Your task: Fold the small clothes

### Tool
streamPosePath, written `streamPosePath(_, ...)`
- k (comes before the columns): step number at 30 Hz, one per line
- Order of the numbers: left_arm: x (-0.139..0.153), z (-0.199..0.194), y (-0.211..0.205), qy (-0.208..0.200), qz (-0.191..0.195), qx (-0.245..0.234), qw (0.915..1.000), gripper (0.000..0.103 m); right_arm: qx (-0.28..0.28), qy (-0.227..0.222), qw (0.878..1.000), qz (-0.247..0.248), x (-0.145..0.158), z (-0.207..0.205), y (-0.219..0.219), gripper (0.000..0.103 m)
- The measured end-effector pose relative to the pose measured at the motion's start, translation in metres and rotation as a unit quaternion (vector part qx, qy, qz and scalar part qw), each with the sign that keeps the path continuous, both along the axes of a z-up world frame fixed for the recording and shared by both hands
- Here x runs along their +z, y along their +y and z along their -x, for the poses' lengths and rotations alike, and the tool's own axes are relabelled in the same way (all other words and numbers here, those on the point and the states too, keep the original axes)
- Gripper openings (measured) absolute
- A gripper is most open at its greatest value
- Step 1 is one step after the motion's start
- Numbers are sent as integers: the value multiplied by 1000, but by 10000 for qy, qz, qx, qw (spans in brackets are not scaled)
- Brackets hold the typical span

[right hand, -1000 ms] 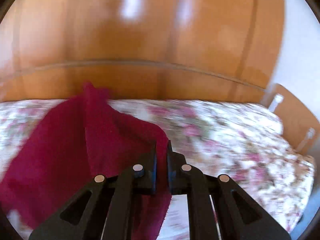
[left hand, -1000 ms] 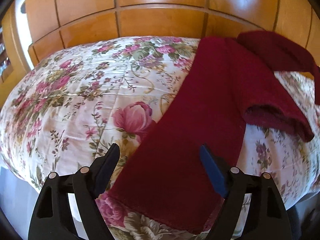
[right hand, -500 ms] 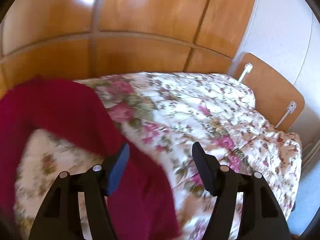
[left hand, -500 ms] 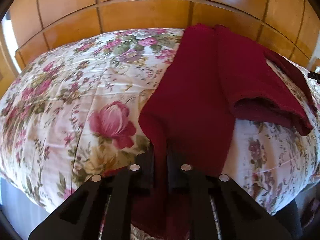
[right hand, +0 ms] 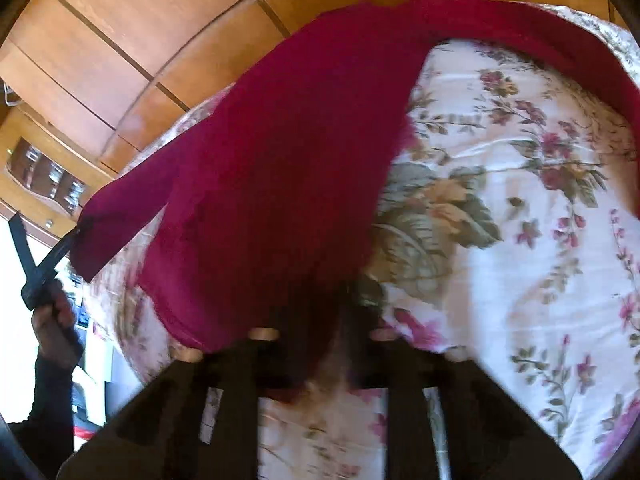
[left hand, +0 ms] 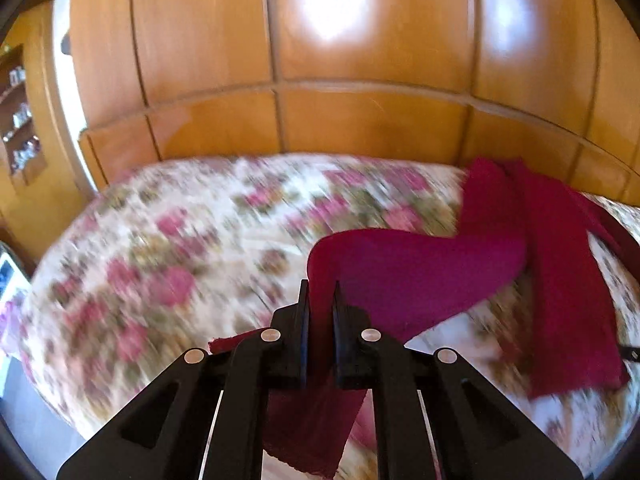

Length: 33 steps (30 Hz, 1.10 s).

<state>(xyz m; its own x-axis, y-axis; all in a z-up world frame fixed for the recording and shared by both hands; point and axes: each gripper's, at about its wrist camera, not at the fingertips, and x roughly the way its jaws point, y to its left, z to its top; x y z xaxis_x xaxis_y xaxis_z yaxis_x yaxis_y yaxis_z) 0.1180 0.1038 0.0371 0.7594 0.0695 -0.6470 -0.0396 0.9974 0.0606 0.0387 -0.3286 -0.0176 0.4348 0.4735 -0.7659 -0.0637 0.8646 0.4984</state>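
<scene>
Crimson knit is pinched between the fingers of my left gripper, which sit narrow with only the cloth's thickness between them. A loose hem hangs below them, and ahead and to the right the sweater rises off the bed in a lifted fold, running back to the part that lies flat to my far right near the wooden headboard.

My right gripper is blurred and dark at the tips. Red cloth drapes right over where the fingers meet, so I cannot tell whether they are closed on it or merely under it. From that side, the sweater spreads up and away from me, and out to the left I can see my other hand holding the tool that grips the sweater's far corner, lifted clear of the floral bedspread.

I judge this to be 1 fold in progress: the left corner is being carried across the body. To do it well, I should keep the pinch firm and high enough that the hem does not drag, carry it level across toward the opposite edge, and lay it down so the edges line up before letting go. Knit stretches and sags, so a slow, even sweep should avoid a skewed crease.
</scene>
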Motion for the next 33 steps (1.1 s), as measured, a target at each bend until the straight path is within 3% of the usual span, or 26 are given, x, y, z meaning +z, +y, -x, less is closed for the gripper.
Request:
streamPosePath(4, 13, -31, 17, -69, -181, 250, 9995, 8, -400, -446, 9980, 197, 32, 4, -19, 5)
streamPosePath(6, 11, -54, 21, 2, -334, 382, 9987, 8, -933, -677, 9919, 529, 48, 6, -47, 4)
streamPosePath(11, -5, -76, 16, 368, -258, 397, 9982, 12, -1928, -620, 9627, 1793, 46, -9, -102, 4)
streamPosePath(12, -6, -73, 14, 370, -260, 368, 9983, 16, -2044, -551, 9561, 2025, 42, -13, -114, 4)
streamPosePath(14, -7, -65, 13, 307, -238, 427, 9983, 46, -2166, -425, 9432, 2484, 31, -21, -125, 3)
streamPosePath(16, -3, -47, 17, 149, -60, 491, 9987, 53, -2192, -299, 9249, 3093, 19, -29, -131, 0)
streamPosePath(17, -2, -40, 18, 122, 49, 491, 9987, 53, -2231, -187, 9110, 3463, 13, -32, -136, 0)
streamPosePath(18, -1, -31, 19, 109, 204, 461, 9987, 53, -2262, -97, 9056, 3587, 7, -34, -144, 0)
streamPosePath(21, -5, -3, 11, 201, 806, 3, 9965, 53, -2406, 111, 9110, 3347, -2, -32, -167, 0)
streamPosePath(24, -20, 30, -31, 365, 1027, -839, 9905, 53, -2343, -82, 9290, 2864, 5, -24, -170, 4)
streamPosePath(25, -25, 37, -45, 450, 1087, -1092, 9870, 53, -2282, -150, 9342, 2737, 7, -23, -169, 24)
streamPosePath(27, -43, 56, -86, 746, 1271, -1782, 9729, 53, -2139, -299, 9456, 2432, 14, -15, -162, 49)
streamPosePath(30, -67, 75, -149, 1166, 1357, -2564, 9499, 54, -1867, -502, 9553, 2235, 25, -13, -144, 50)
streamPosePath(33, -81, 78, -195, 1401, 1535, -2884, 9347, 53, -1606, -507, 9624, 2131, 27, -19, -130, 61)
